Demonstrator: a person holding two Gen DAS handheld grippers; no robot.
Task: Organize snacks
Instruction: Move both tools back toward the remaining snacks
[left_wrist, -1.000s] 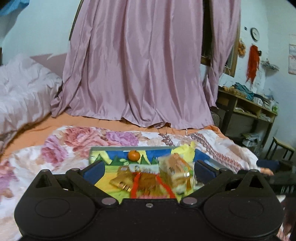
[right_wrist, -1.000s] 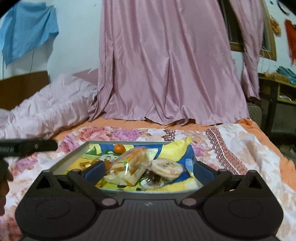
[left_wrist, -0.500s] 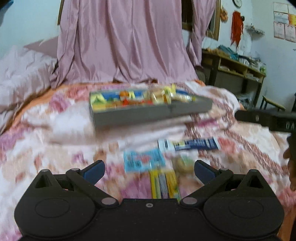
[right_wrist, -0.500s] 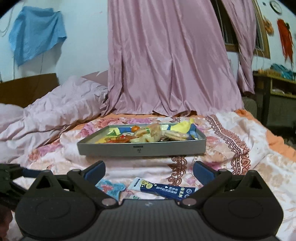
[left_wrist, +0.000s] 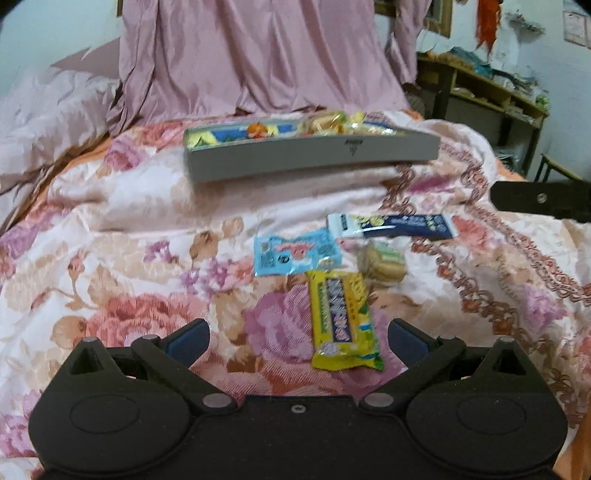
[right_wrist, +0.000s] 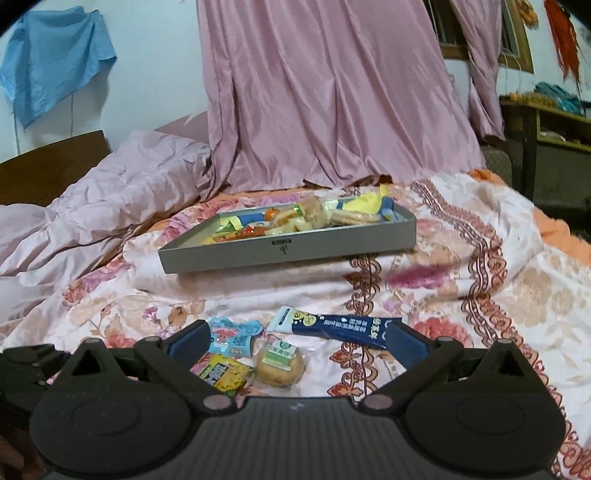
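Four snack packets — ahead of fingers

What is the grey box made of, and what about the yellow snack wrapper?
The grey box looks like stiff card or plastic with a matte finish: flat straight walls, no shine. Which of the two is unclear. The yellow snack wrapper looks like thin glossy plastic film: it crinkles and has crimped ends.

Pink curtain, floral bedspread, wooden shelf
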